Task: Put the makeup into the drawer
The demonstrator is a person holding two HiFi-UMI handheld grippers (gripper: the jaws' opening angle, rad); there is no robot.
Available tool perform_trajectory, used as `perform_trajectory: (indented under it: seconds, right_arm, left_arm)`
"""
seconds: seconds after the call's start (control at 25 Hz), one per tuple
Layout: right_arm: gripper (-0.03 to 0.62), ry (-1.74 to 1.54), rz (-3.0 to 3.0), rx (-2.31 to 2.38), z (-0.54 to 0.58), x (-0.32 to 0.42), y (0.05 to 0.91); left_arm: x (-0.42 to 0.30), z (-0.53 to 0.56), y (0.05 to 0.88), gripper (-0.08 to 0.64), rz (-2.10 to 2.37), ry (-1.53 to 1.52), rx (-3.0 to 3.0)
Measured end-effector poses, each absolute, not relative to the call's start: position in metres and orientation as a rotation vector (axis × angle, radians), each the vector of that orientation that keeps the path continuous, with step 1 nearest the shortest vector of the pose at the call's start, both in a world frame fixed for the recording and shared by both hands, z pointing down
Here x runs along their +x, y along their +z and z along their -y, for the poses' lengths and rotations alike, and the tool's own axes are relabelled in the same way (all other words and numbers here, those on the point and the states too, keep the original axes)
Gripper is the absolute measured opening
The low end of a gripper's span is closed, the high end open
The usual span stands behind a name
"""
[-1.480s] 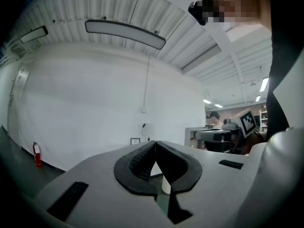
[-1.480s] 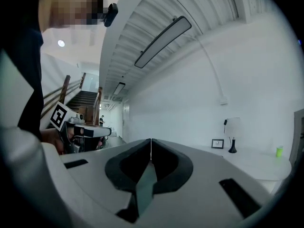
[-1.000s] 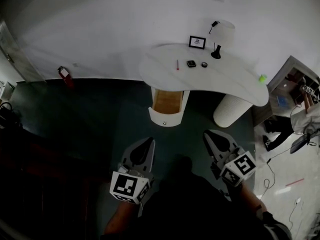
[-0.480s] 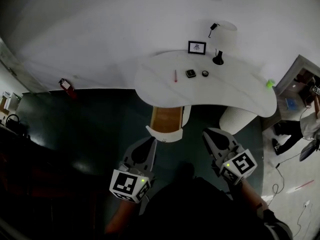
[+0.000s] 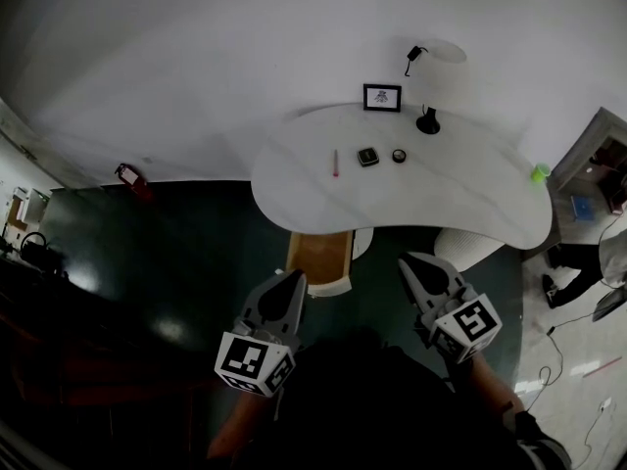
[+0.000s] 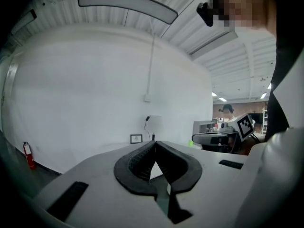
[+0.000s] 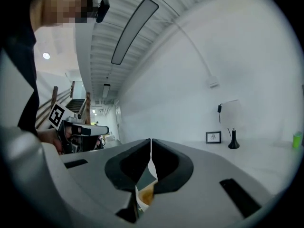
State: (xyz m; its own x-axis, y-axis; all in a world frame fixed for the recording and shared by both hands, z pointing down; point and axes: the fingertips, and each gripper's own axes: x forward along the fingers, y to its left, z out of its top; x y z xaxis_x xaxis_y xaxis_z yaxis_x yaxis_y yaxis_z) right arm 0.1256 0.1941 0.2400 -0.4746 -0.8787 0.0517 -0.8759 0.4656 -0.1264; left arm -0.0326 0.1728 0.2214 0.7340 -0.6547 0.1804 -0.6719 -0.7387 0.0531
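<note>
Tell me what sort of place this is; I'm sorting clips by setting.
Likely a staged vanity corner in a workshop: curved white dressing table, open drawer, lamp and framed picture.

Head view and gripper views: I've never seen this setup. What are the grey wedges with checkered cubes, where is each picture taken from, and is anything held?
No robot: a person carries two hand-held tools, each with two jaws; the marker cubes belong to them. The head view looks down from the person's head at the left tool and right tool. Each gripper view looks along one tool's jaws; both are shut, empty. A white table carries a red stick, a dark square case, a small round item, a lamp and a framed picture; its drawer stands open.
</note>
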Motion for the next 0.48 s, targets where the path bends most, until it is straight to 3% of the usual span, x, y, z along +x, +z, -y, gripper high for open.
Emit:
perform_trajectory:
  seconds: [0.48]
  right_arm:
    - [0.017,-0.377,-2.659,-1.700,-0.113,0.147,0.273]
  left_arm:
    - [-0.006,-0.080,0.235,0.012,0.999,0.225,2.852]
